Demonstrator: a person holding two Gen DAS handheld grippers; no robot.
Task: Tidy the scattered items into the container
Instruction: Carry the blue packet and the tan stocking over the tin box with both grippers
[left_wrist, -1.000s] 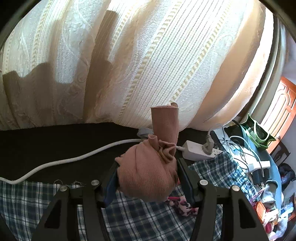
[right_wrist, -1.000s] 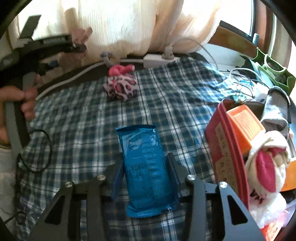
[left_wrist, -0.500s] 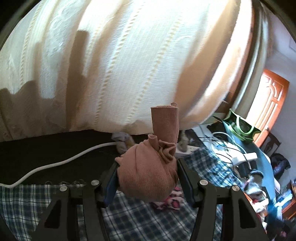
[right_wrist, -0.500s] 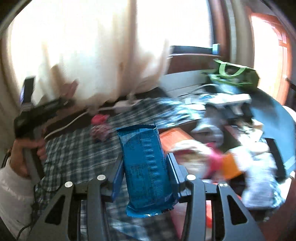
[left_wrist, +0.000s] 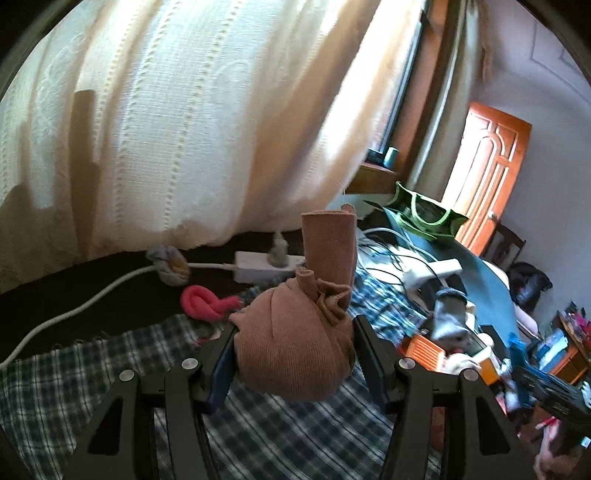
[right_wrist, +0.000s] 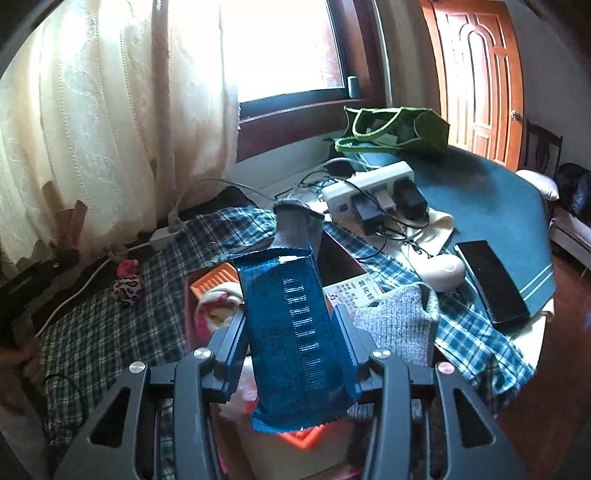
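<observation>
Holding a knotted brown sock (left_wrist: 295, 350) in my left gripper (left_wrist: 293, 356), I have its jaws pressed against the bundle from both sides, its cuff standing up above them. My right gripper (right_wrist: 291, 343) is clamped on a blue snack packet (right_wrist: 291, 332), which stands upright between the jaws. That packet hangs just over the container (right_wrist: 221, 275), an orange-rimmed box on the plaid cloth (right_wrist: 99, 332). Inside the container lie a pink-and-white sock bundle (right_wrist: 216, 306) and a grey sock (right_wrist: 295, 229) standing on end. Left of the container, well apart, a leopard-print bundle (right_wrist: 127, 290) and a pink sock (right_wrist: 127, 266) lie on the cloth. Beyond the container sits a white power strip (right_wrist: 365, 188).
</observation>
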